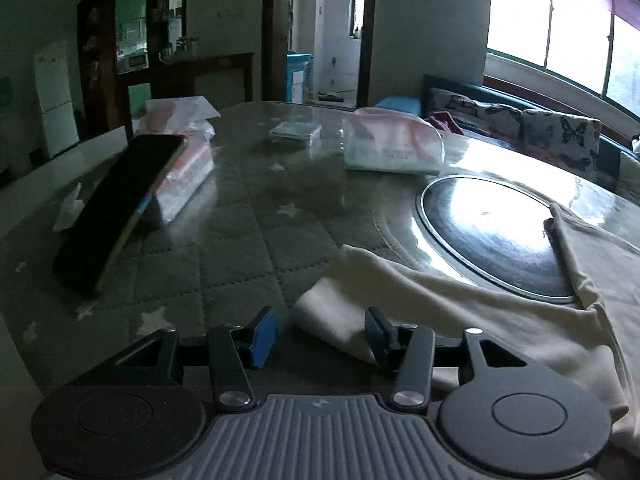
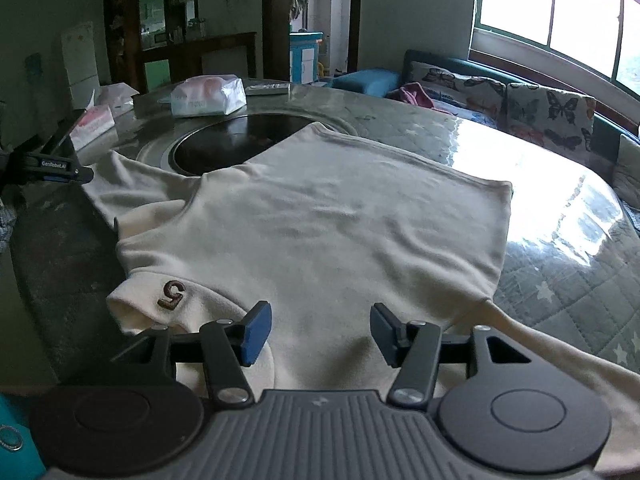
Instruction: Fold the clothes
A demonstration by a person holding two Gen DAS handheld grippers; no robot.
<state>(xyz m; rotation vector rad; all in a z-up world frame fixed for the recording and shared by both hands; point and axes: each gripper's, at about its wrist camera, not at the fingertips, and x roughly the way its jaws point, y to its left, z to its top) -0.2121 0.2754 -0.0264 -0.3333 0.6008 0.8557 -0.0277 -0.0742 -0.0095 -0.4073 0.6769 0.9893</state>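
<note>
A cream shirt lies spread flat on the quilted table, with a brown "5" patch near its collar. Its far edge overlaps a dark round inset. My right gripper hovers open over the near part of the shirt, with nothing pinched. In the left wrist view the shirt runs off to the right, and a sleeve end lies between the fingers of my left gripper. That gripper stands open, its pads apart from each other. The left gripper also shows at the shirt's left sleeve.
A dark phone leans on a tissue pack at the left. Another soft pack and a small box sit farther back. The glossy round inset is at the right. A sofa with butterfly cushions lines the window wall.
</note>
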